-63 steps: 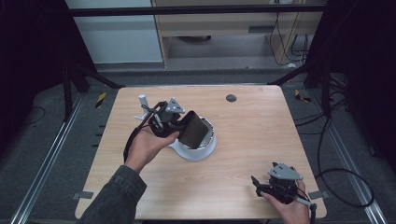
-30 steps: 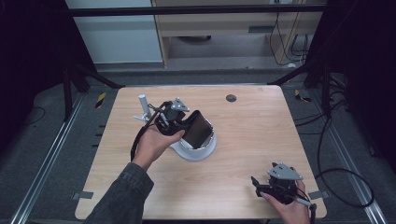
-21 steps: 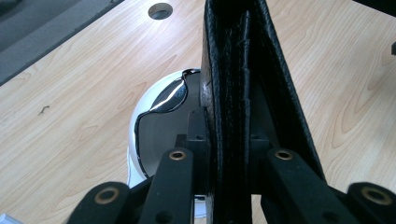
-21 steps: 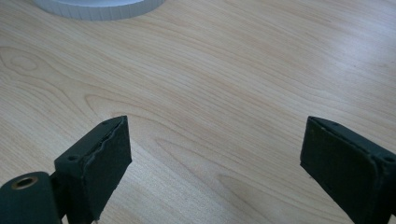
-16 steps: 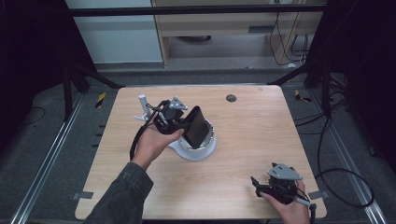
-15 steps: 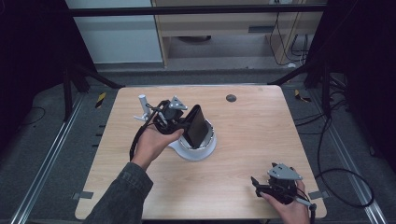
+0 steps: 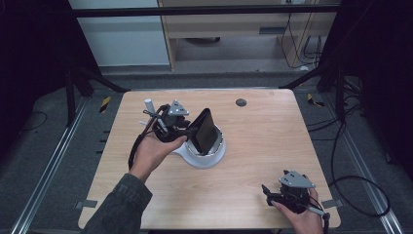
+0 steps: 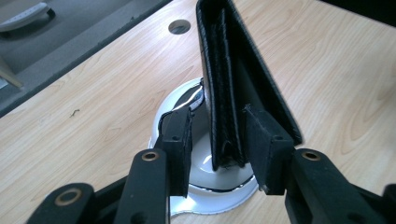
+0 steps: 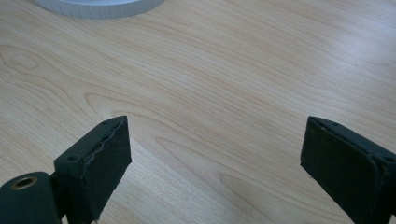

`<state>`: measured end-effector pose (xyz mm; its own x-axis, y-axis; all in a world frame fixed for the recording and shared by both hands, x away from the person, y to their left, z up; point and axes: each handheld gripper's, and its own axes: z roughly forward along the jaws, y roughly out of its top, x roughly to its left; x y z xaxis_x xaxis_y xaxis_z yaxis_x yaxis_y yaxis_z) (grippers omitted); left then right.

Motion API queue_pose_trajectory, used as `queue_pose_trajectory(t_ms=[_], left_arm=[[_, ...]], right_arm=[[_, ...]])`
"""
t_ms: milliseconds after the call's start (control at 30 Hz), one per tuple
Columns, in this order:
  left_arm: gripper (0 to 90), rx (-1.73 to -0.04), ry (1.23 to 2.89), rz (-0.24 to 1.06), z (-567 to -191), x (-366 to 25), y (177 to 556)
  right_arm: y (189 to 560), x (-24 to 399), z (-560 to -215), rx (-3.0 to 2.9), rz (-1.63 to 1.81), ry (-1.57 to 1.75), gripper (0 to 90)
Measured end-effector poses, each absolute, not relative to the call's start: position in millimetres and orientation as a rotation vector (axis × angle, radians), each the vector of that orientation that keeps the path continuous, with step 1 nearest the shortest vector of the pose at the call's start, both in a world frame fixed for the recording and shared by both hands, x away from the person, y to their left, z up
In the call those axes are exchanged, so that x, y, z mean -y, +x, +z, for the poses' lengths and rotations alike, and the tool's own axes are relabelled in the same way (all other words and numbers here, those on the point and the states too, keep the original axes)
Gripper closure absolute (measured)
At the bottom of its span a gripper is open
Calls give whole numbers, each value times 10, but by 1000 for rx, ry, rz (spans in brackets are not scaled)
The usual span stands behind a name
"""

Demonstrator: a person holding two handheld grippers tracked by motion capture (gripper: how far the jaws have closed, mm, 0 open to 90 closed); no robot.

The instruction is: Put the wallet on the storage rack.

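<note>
One black wallet (image 8: pixel 233 88), one white bowl (image 7: pixel 207 153), two grippers. Wallet stands on edge in the bowl. Left gripper (image 8: pixel 217 140) jaws have just been opening: they straddle the wallet, left pad clear, right pad contact uncertain. Right gripper (image 9: pixel 212 154), well apart from the bowl toward the table's near edge, gapes wide, holding nothing.

Wallet (image 8: pixel 243 88): black, grainy leather look, matt, stitched edges. Bowl (image 8: pixel 205 172) under it: white, glossy, smooth, shiny like glazed ceramic or plastic. Table (image 7: pixel 272 141): light wood grain, smooth satin top. Left gripper (image 8: pixel 217 140) pads (image 8: pixel 180 140): black, matt, rubbery.
</note>
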<state>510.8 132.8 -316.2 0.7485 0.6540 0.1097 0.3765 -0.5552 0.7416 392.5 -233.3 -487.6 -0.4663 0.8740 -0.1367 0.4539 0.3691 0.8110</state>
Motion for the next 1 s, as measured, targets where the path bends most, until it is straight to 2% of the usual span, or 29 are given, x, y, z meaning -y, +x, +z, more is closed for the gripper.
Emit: queue_pose_trajectory(t_ms=[233, 433, 600, 867, 1000], left_arm=[[594, -748, 2179, 535, -3058, -1405, 4965], [486, -728, 2167, 579, -2976, -1445, 4842], [415, -716, 2157, 562, -2969, -1487, 4796], [165, -695, 2105, 520, -3024, -1542, 4651], [94, -683, 2081, 496, -3109, -1603, 4535]], right_arm=[[3924, 2329, -4877, -2069, 970, 1143, 87], [3923, 2328, -4878, -2070, 967, 1143, 87], [3923, 2330, -4877, -2068, 967, 1142, 87], [3925, 2334, -4877, -2070, 961, 1141, 87], [3923, 2333, -4877, -2068, 962, 1142, 87]])
